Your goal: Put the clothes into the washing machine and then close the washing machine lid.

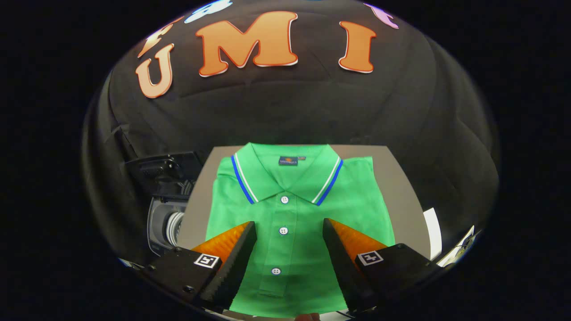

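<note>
Shirt flat, collar pointing away from fingers | gripper spread apart above it

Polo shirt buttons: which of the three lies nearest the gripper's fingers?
The lowest button, deepest between the open fingers; the middle and top buttons sit farther ahead, toward the collar.

The gripper has two black fingers with serrated inner edges and orange ribbed outer faces. Each sits on a black block bearing a small square black-and-white marker and screws.
</note>
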